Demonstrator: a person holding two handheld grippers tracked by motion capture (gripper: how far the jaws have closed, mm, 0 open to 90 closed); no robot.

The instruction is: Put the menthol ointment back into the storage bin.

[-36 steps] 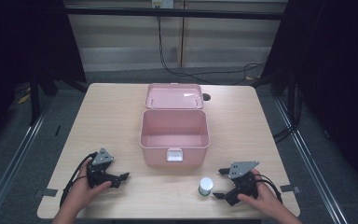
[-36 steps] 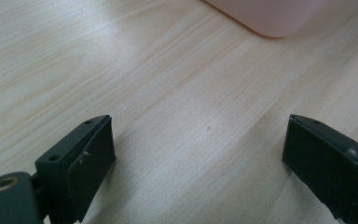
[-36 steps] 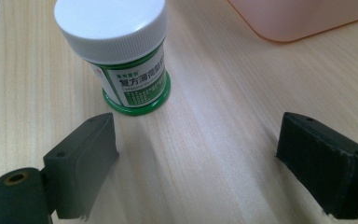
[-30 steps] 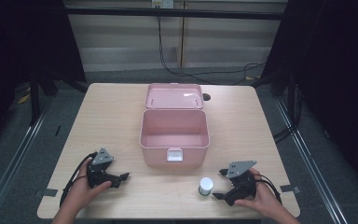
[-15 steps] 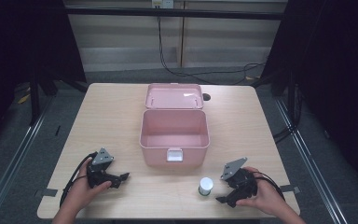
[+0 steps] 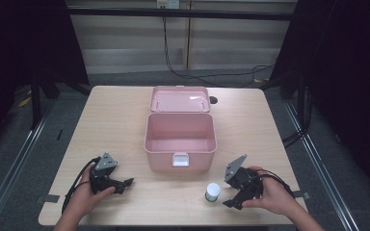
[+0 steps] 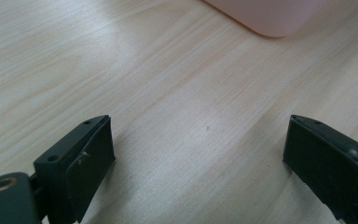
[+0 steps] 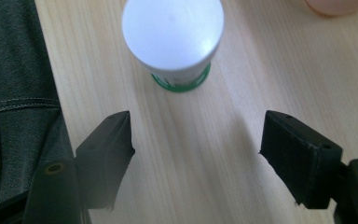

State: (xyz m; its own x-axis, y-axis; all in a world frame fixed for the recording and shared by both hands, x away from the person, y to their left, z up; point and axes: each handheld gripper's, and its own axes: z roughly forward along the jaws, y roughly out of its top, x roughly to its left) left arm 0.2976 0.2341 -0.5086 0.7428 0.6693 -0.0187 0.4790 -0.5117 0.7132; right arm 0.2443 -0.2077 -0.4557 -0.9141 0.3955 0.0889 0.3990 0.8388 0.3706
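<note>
On the worktop (image 6: 101,120): one pink box (image 6: 180,140), lid open, and one white-capped jar (image 6: 212,191), possibly green-banded. Right claw (image 6: 234,196) spread wide, empty, jar just ahead of its jaws, apart. Left claw (image 6: 124,185) likewise wide, empty, box corner ahead.
</note>
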